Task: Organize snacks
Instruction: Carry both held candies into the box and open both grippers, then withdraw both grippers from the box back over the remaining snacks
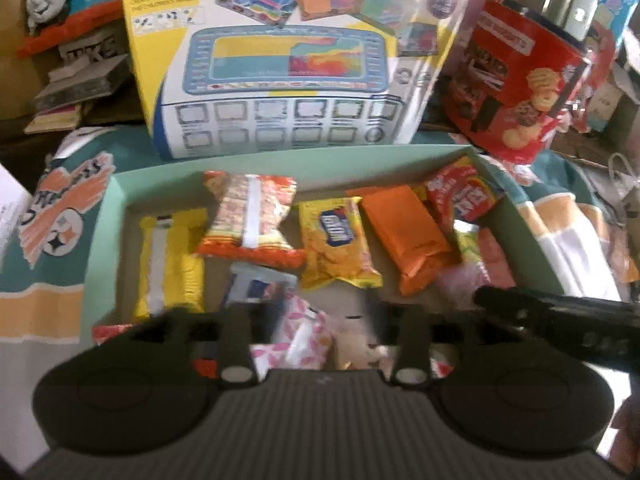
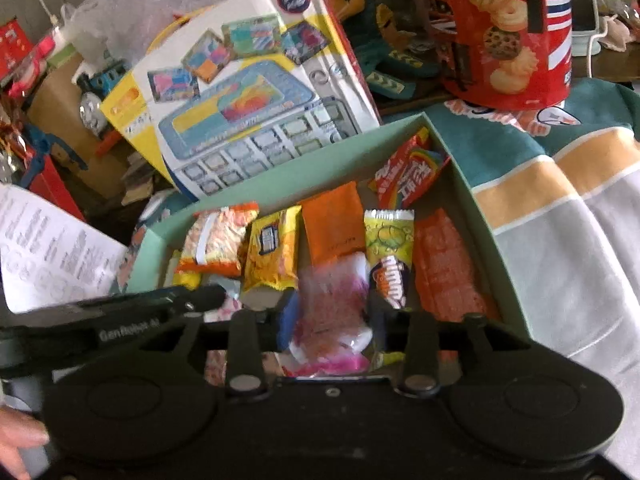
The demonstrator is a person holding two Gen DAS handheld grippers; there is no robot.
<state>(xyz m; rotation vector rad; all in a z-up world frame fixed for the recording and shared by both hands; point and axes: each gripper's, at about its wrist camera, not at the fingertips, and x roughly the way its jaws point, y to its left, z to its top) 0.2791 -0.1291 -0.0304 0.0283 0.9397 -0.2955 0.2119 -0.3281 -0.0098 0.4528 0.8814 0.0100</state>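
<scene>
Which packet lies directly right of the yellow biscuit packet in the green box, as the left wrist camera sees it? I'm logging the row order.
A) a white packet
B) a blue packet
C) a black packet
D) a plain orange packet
D: in the left wrist view the plain orange packet lies just right of the yellow biscuit packet inside the green box.

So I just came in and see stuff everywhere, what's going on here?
A person is sorting snacks into a pale green box, with a claw in each hand. Packets already lie side by side in it: a yellow biscuit pack, an orange pouch and others. The left claw hangs open over a pink-patterned packet. A blurred pink wrapper sits between the right claw's fingers; whether they grip it is unclear.
</scene>
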